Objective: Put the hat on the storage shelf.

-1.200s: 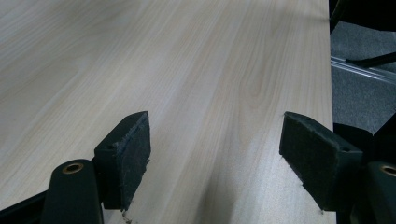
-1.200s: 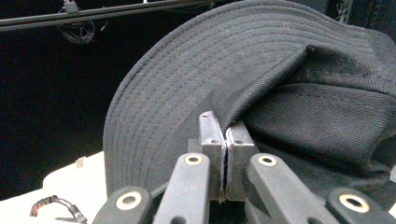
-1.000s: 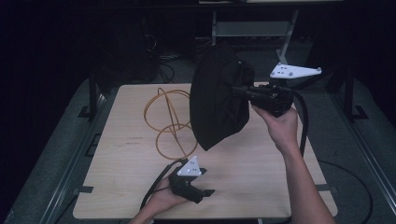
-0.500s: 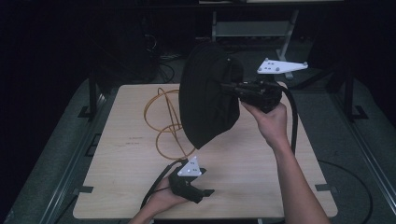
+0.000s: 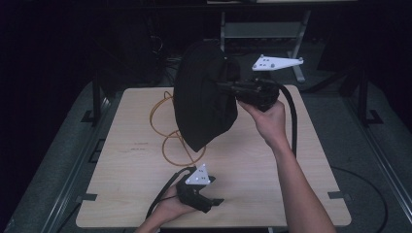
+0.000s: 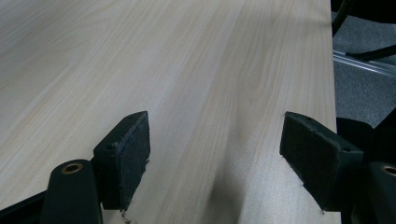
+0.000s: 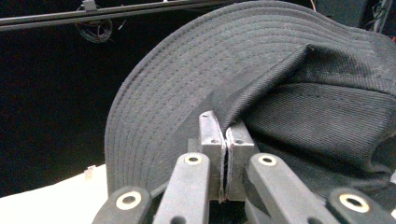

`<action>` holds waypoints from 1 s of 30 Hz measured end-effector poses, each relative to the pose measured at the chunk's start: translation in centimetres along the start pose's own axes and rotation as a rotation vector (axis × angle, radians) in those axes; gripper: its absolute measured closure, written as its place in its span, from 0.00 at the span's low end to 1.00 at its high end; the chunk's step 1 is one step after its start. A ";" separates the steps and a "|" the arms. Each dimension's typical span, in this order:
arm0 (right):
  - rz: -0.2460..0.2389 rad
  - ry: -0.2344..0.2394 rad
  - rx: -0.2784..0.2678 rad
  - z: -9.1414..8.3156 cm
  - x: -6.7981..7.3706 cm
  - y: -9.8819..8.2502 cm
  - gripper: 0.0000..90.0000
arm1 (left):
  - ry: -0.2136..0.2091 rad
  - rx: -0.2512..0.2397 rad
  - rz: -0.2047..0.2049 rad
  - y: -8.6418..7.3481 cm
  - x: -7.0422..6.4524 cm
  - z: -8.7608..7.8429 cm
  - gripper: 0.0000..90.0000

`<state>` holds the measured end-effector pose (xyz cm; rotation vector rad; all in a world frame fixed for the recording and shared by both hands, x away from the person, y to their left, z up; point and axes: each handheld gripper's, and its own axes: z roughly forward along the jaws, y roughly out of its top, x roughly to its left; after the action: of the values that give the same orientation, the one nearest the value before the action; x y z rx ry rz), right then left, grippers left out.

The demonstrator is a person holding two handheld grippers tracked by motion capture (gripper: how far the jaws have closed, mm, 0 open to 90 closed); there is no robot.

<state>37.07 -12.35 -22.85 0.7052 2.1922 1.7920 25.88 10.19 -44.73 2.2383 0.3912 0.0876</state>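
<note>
Black stitched-brim hat pinched in right tool, held aloft; left tool spread wide.

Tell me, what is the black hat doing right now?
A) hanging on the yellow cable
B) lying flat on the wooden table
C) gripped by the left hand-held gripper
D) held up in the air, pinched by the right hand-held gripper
D: the right hand-held gripper has its jaws closed on the fabric of the black hat, which hangs above the wooden table, while the left hand-held gripper sits open over bare wood.
</note>
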 end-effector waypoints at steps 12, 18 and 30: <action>-0.023 0.025 0.035 3.0 0.5 1.2 0.98 | 0.000 0.005 0.015 0.0 0.1 -0.1 0.26; -0.033 0.038 0.047 4.3 0.7 1.6 0.98 | -0.003 -0.002 -0.002 -0.1 0.1 0.0 0.26; -0.061 0.055 0.073 6.6 1.7 2.6 0.98 | -0.017 -0.007 -0.002 -0.1 0.0 0.3 0.26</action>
<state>39.22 -5.43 -21.65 0.6033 2.2993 1.7295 25.85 10.06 -44.99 2.2299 0.3831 0.0692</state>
